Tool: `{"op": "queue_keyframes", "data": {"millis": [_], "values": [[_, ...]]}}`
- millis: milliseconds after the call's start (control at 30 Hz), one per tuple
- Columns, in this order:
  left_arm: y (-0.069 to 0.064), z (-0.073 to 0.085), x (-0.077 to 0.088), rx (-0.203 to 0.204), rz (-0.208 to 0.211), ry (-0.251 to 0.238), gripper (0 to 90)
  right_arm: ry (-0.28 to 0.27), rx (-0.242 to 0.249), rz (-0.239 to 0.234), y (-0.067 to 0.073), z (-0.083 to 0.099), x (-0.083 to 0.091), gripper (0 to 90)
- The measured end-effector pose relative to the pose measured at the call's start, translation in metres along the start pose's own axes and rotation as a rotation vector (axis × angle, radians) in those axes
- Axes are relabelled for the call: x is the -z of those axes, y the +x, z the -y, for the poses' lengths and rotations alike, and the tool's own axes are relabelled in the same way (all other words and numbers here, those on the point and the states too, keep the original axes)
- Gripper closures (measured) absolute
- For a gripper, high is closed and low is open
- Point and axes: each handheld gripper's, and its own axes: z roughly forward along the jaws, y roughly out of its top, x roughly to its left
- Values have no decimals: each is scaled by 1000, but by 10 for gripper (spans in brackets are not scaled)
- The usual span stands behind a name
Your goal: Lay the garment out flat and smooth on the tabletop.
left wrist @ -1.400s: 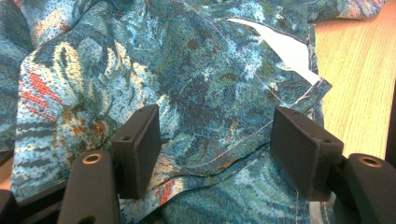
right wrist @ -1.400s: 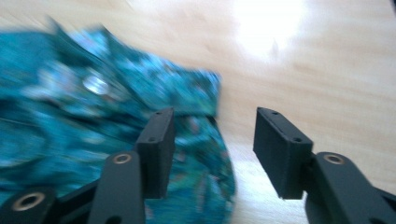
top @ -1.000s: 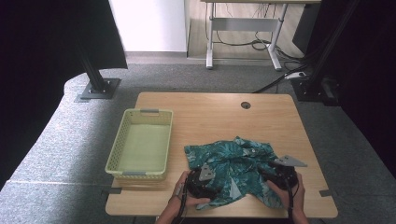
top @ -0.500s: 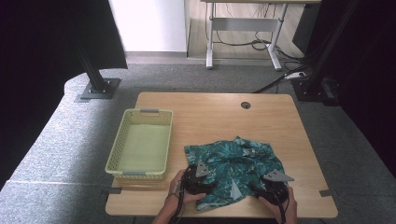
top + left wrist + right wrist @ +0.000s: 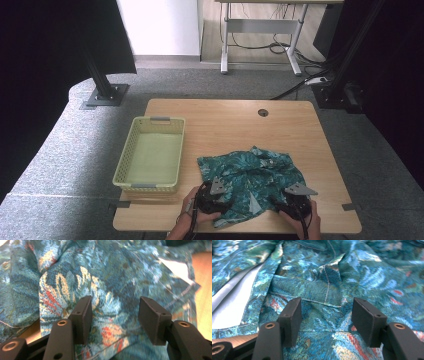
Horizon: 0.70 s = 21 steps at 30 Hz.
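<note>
A teal shirt with a leafy print [image 5: 250, 172] lies crumpled on the near right part of the wooden table [image 5: 225, 122]. My left gripper [image 5: 214, 196] rests on the shirt's near left corner. In the left gripper view its jaws [image 5: 115, 315] stand apart over the printed fabric [image 5: 112, 272]; they have just been closing, with cloth bulging between them but the pads not pressing it. My right gripper [image 5: 296, 199] sits at the shirt's near right edge. In the right gripper view its jaws [image 5: 327, 317] are open over a stitched seam of the shirt [image 5: 312, 280].
A pale yellow-green plastic basket [image 5: 159, 120] stands at the table's left, holding nothing. A round cable hole [image 5: 263, 112] is near the far edge. Black stands and a desk frame stand on the floor beyond the table.
My right hand has come down and a little toward the table's near edge, onto the shirt's right side. My left hand has stayed about where it was.
</note>
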Motion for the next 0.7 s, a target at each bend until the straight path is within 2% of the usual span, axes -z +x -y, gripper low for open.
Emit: {"op": "queue_keyframes", "data": {"millis": [100,200,300,367,467,533,600,700], "values": [[-12,3,0,-6,33,-17,490,22,-12,14,-10,-1,2,407],[-31,1,-5,-28,41,-14,485,65,-27,30,-22,-9,-1,394],[-49,-7,-10,-86,54,33,431,107,-39,41,-36,-20,-7,387],[-55,-15,-9,-123,64,39,416,122,-46,45,-43,-27,-13,385],[-50,-28,-2,-114,71,-8,417,99,-96,37,-49,-32,-17,396],[-40,-36,3,-102,49,-33,413,38,-124,33,-46,-33,-12,410],[-26,-41,6,-66,33,-53,411,-15,-120,35,-37,-34,-5,414],[-4,-45,5,-9,-3,-62,411,-51,-91,17,-20,-35,4,414]]}}
